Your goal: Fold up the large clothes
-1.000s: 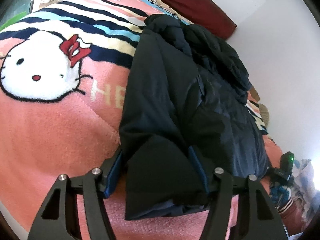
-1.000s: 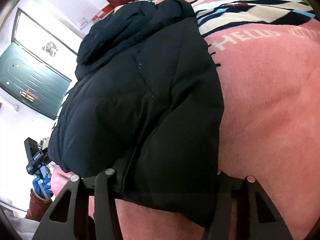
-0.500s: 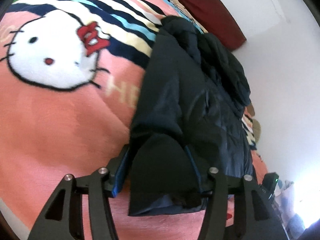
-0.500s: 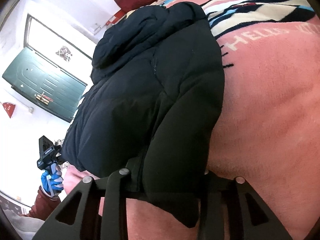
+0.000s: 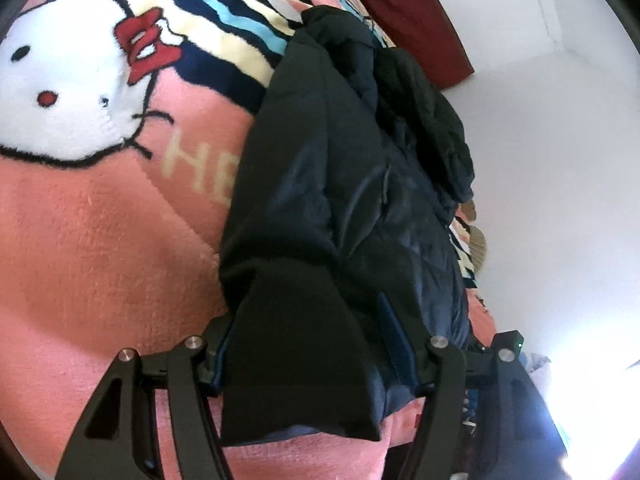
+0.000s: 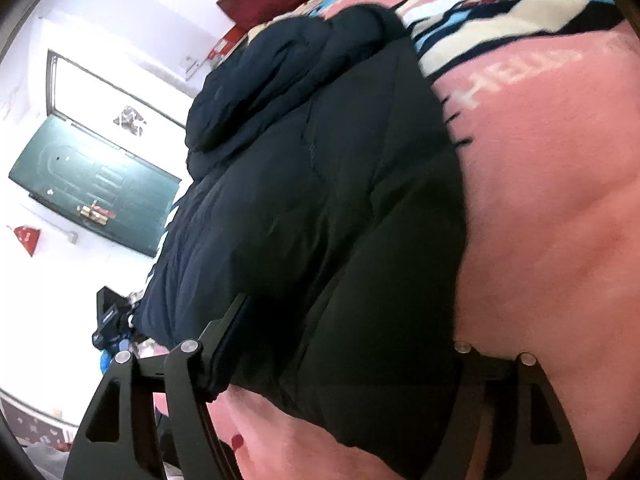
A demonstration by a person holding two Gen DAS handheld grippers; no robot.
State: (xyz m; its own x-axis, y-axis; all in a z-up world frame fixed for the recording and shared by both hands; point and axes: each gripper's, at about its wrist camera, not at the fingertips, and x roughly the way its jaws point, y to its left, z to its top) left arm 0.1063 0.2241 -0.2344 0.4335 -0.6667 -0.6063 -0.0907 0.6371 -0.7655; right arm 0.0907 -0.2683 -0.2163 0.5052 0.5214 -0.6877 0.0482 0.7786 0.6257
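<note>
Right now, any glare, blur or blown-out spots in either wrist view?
Left wrist: sharp on the jacket, lower right corner blown out by glare. Right wrist: softer, slight blur on the jacket; white wall around the green door overexposed. Both show fisheye bending and a dark rim.

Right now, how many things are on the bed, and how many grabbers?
Black puffy jacket: 1
Pink cartoon-cat blanket: 1
Dark red pillow: 1
Grabbers: 2, left gripper and right gripper
Total: 5
</note>
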